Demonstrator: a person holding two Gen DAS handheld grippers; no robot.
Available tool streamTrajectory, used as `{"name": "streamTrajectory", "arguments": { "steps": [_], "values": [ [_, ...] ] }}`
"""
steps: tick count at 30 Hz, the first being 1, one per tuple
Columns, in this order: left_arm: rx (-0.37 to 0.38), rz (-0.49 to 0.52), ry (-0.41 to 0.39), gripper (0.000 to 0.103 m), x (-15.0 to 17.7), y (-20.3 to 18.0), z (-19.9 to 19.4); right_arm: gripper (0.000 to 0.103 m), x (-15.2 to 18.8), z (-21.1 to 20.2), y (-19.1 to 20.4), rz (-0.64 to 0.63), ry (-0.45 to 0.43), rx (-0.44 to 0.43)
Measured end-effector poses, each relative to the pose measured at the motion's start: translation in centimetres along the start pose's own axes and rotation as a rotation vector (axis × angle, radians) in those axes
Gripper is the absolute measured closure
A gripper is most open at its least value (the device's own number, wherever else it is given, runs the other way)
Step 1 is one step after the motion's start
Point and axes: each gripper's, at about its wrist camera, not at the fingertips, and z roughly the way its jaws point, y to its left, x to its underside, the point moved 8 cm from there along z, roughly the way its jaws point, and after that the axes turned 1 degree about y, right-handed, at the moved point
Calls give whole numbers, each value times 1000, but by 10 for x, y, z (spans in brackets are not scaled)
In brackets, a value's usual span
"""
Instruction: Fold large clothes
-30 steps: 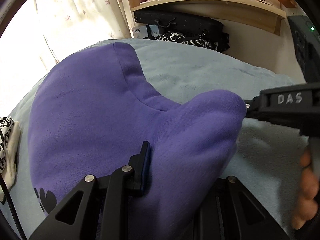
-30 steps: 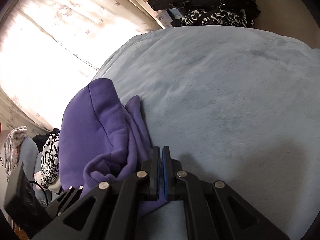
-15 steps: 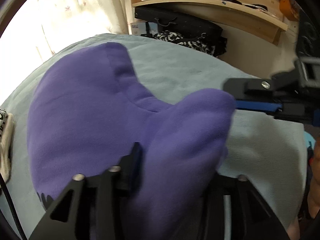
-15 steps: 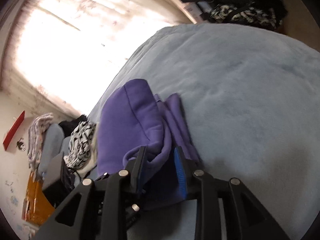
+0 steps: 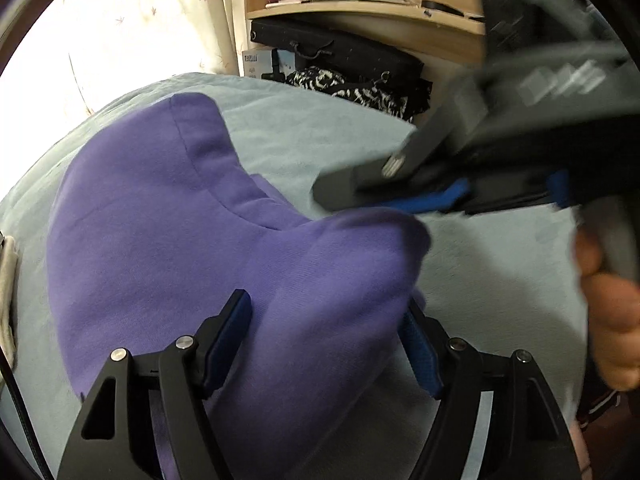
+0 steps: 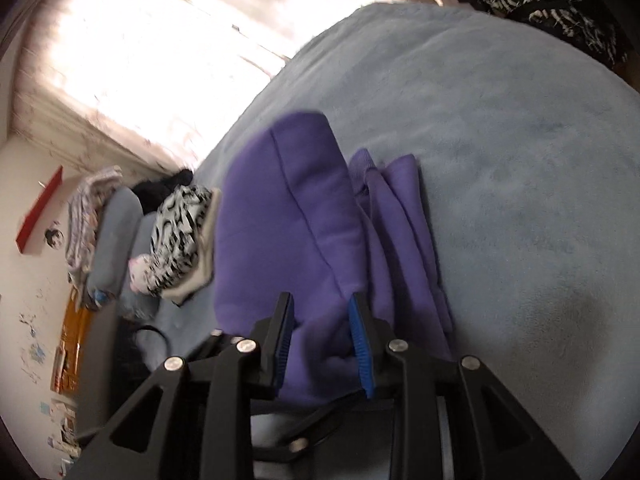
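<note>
The left claw (image 5: 326,336) is opening, its pads wide with a soft fold of the purple hoodie (image 5: 168,240) bulging between them, apparently no longer pinched. The right claw (image 6: 322,340) stands narrowly parted over the same garment, which lies bunched on the pale blue bed (image 6: 520,160). The fleece looks thick, limp and light; seams, hem or cuffs would probably give the surest hold

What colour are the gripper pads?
Blue pads, on black fingers; clearest in the right wrist view, either side of the purple garment.
</note>
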Motion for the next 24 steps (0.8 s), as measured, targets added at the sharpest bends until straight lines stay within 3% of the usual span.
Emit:
{"name": "streamTrajectory", "arguments": {
  "steps": [5,11,14,18,22,24],
  "values": [
    [13,30,-27,32,-4,-5,-26,75,7,21,-6,-25,87,40],
    [35,-11,-77,30,-11,15,-73,75,10,25,-7,-17,107,38],
    [-4,-102,-83,29,-10,59,-90,75,8,22,-8,-12,113,24],
    [-46,-308,-49,29,3,137,-91,75,4,21,-7,-11,119,10],
    [21,-503,-1,32,28,198,-75,75,0,24,-8,11,142,-26],
    [59,-573,35,39,41,218,-59,74,-3,28,-9,22,167,-48]
  ]
}}
